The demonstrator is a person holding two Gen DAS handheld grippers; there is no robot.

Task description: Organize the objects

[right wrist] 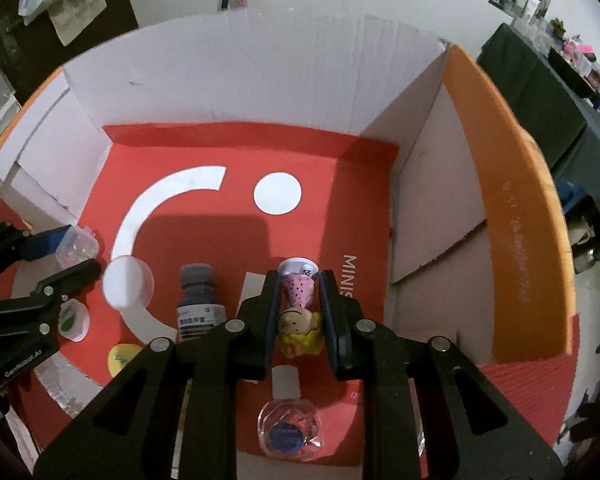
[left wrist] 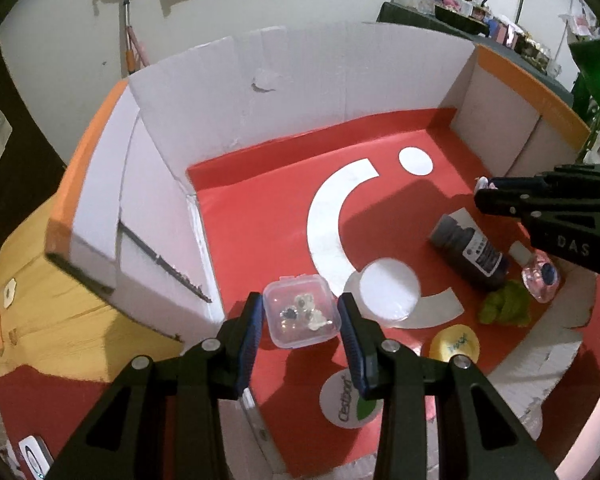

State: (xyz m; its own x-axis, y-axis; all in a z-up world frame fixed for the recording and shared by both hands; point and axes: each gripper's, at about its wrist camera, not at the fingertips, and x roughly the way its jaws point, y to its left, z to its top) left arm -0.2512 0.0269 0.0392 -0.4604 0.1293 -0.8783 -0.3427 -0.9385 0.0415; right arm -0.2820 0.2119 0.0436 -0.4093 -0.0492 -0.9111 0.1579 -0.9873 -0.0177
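Both grippers are inside a large cardboard box with a red floor. My left gripper is open, its blue-padded fingers on either side of a small clear plastic case with small trinkets in it; the case rests on the floor. My right gripper is shut on a small figurine with a pink dotted cone and a yellow base, held above the floor. In the left wrist view the right gripper reaches in from the right.
On the box floor lie a dark bottle, a clear round bottle with a blue label, a white round lid, a green lump and a yellow disc. White walls and an orange flap surround them.
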